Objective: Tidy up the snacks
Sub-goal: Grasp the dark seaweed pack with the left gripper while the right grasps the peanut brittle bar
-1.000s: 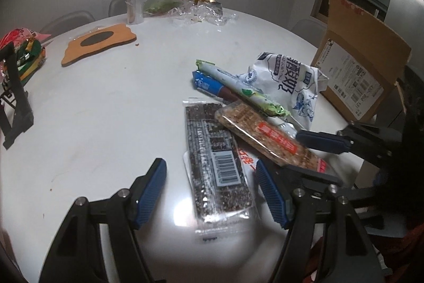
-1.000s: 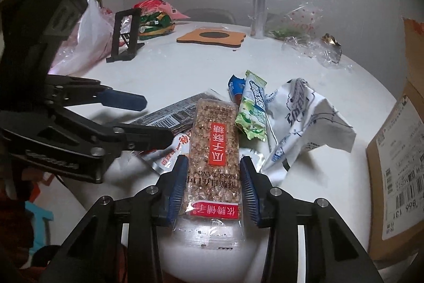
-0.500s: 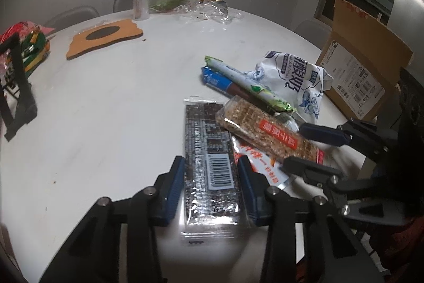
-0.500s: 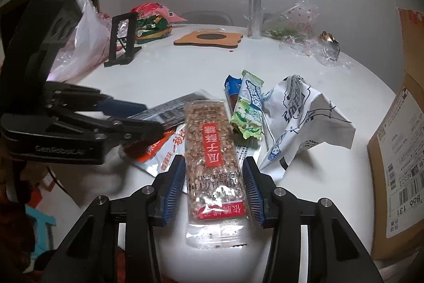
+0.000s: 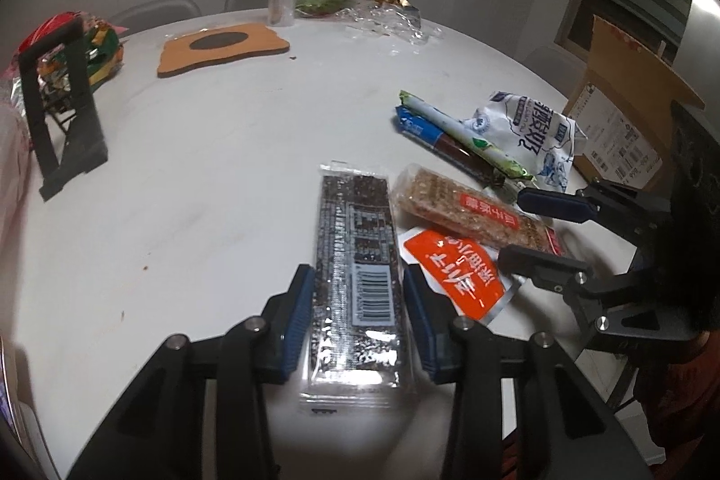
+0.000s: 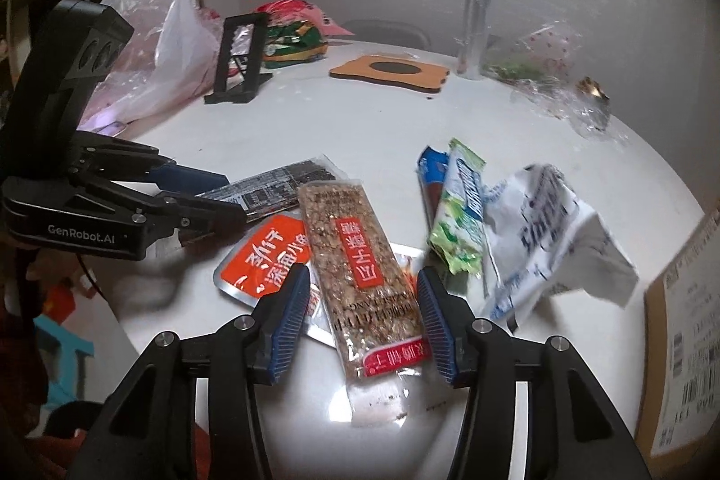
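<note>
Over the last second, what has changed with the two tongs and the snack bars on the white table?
The left tongs closed in from wide open onto the black sesame bar with the barcode and now grip its sides. The right tongs, snug a second ago around the brown peanut brittle bar with the red label, have eased apart slightly. The green wrapper, white bag and cardboard box lie where they did.

You're working in dim, cool indoor light — both views darken to black at the rounded fisheye corners. Just ahead of each gripper the white table [image 5: 189,210] throws back a pale glare patch. To the right of the right gripper [image 6: 363,311] the white bag [image 6: 553,237] is smeared by motion blur — straight edges bow outward.
</note>
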A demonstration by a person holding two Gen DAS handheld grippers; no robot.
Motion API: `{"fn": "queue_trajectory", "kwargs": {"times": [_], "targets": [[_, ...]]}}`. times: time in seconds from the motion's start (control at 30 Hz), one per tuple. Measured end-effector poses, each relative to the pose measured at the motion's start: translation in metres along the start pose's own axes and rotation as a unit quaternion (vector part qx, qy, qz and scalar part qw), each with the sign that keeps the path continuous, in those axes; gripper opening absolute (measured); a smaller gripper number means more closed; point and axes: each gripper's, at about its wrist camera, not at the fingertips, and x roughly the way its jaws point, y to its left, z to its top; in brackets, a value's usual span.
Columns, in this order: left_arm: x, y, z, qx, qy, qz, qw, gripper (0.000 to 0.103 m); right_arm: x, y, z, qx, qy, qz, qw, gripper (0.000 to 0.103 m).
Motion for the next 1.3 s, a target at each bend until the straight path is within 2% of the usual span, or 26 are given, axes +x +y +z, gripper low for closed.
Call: {"fn": "queue_trajectory", "kwargs": {"times": [0.13,0.3,0.4,0.47,0.73,0.9,1.1,1.3], "targets": [[0.000,-0.001,0.000,0.006,0.000,0.004,1.0000,0.038,0.004,-0.005,0.003,-0.011,0.008,0.025,1.000,0.052],[0.004,0.000,0.004,0.001,0.001,0.009,1.0000,0.043,0.006,-0.011,0.005,-0.005,0.015,0.045,0.999,0.050],[0.006,-0.002,0.006,0.001,0.000,0.016,0.9999,0.044,0.006,-0.012,0.004,-0.004,0.018,0.046,0.999,0.047],[0.007,-0.004,0.006,0.005,0.001,0.022,0.9998,0.044,0.006,-0.014,0.004,0.001,0.019,0.049,0.999,0.038],[0.011,-0.019,0.001,0.046,0.002,0.069,0.9965,0.043,-0.002,-0.021,0.002,0.035,0.016,0.038,0.999,0.037],[0.008,-0.020,-0.003,0.051,-0.010,0.082,0.9953,0.037,-0.006,-0.021,0.002,0.037,0.016,0.041,0.998,0.037],[0.003,-0.014,-0.005,0.039,-0.011,0.078,0.9961,0.037,-0.012,-0.018,0.005,0.036,0.010,0.041,0.998,0.036],[-0.012,-0.007,-0.002,0.021,-0.031,0.078,0.9962,0.037,-0.020,-0.012,0.014,0.024,0.004,0.044,0.999,0.036]]}}
